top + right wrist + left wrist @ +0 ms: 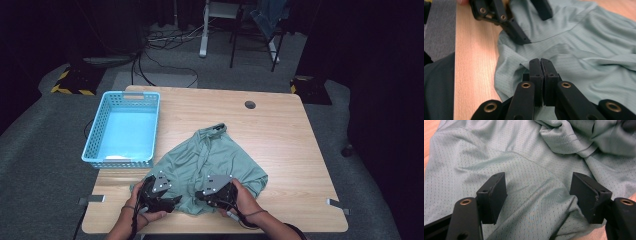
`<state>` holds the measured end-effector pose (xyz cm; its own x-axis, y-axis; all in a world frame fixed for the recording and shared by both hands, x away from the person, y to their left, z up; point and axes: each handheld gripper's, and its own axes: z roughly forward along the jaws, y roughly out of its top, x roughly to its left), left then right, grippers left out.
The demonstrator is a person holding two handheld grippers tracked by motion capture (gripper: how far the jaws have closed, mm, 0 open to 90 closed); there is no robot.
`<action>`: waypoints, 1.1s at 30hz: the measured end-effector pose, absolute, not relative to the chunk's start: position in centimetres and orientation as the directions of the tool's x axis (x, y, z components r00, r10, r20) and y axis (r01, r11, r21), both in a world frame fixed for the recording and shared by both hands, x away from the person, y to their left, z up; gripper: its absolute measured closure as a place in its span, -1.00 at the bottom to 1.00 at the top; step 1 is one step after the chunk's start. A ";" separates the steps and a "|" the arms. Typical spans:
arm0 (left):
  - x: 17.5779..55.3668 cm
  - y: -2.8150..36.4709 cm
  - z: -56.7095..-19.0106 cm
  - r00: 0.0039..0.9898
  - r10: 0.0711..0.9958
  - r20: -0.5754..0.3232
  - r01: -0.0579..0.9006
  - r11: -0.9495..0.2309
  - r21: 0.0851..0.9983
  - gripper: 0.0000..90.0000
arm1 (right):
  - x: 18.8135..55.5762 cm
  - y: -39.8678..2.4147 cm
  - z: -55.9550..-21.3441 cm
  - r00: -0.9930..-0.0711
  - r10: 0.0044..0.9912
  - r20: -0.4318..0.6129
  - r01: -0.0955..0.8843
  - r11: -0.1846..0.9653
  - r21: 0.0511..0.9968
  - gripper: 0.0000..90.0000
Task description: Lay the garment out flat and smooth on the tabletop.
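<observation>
A pale green mesh shirt [215, 155] lies crumpled on the wooden table [295, 150], toward the front edge. Two hands hold the grippers at the shirt's near hem. My left gripper [167, 202] hovers over the shirt's left part with its jaws wide apart, and the cloth [531, 165] lies flat between them, untouched by the pads. My right gripper [540, 62] is shut, with a small raised fold of the shirt [584, 42] pinched at its tips near the hem. The left gripper [536, 27] also appears at the top of the right gripper view, open over the cloth.
A light blue plastic basket [125, 95] stands at the table's left side, with a pale item at its near end. A round cable hole [250, 105] sits near the far edge. Beyond the table are chair legs and cables on a grey floor.
</observation>
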<state>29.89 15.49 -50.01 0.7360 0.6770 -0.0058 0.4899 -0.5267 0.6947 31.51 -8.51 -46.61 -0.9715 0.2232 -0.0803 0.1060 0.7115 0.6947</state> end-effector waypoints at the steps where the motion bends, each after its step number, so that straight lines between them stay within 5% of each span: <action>1: 29.9 15.5 -50.0 0.735 0.678 -0.006 0.489 -0.524 0.698 -0.34 | 31.6 -8.8 -46.4 -0.969 0.231 -0.081 0.110 0.705 0.700 0.96; 33: 29.7 15.7 -50.2 0.733 0.680 -0.002 0.478 -0.513 0.713 -0.34 | 36.3 -21.1 -43.2 -0.829 0.549 -0.107 0.280 0.574 0.769 0.96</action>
